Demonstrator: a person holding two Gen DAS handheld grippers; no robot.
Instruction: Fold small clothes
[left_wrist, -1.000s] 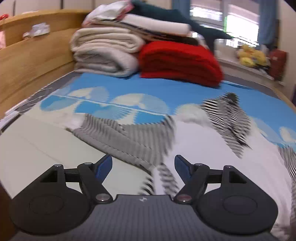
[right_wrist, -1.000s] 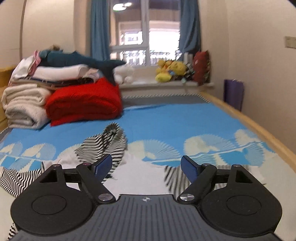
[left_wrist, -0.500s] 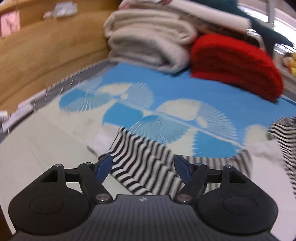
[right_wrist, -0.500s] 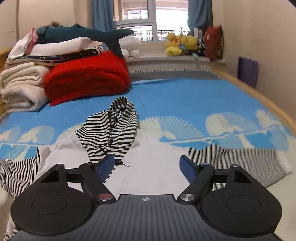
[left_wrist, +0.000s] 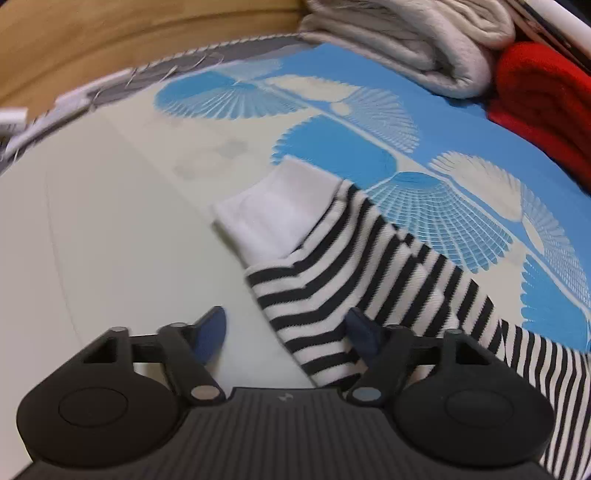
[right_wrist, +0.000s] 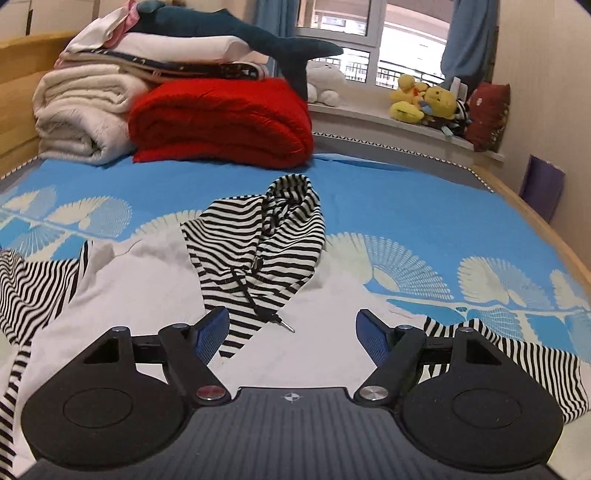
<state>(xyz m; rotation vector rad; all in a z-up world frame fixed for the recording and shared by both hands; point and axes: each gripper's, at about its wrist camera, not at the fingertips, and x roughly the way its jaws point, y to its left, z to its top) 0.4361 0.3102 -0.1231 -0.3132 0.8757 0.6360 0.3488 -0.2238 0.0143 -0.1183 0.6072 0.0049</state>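
A hooded top with a white body (right_wrist: 147, 280) and black-and-white stripes lies spread on the blue patterned bed cover (right_wrist: 406, 206). Its striped hood (right_wrist: 266, 236) lies ahead of my right gripper (right_wrist: 291, 328), which is open over the white body, with nothing between its fingers. A striped sleeve (right_wrist: 498, 354) runs off to the lower right. In the left wrist view the other striped sleeve (left_wrist: 351, 266) ends in a white cuff (left_wrist: 273, 214). My left gripper (left_wrist: 286, 332) sits low over this sleeve. Its jaws are closing with the sleeve between them, and the left pad (left_wrist: 212, 328) is clear of the cloth.
Folded beige blankets (right_wrist: 77, 114) and a red blanket (right_wrist: 221, 118) are stacked at the head of the bed, with a plush shark (right_wrist: 229, 29) on top. A wooden bed frame (left_wrist: 110, 44) lies beyond the left sleeve. Plush toys (right_wrist: 421, 99) sit on the windowsill.
My left gripper has swung left and down to the cuffed end of the sleeve, and its jaws have narrowed. My right gripper has sunk closer to the garment's white body.
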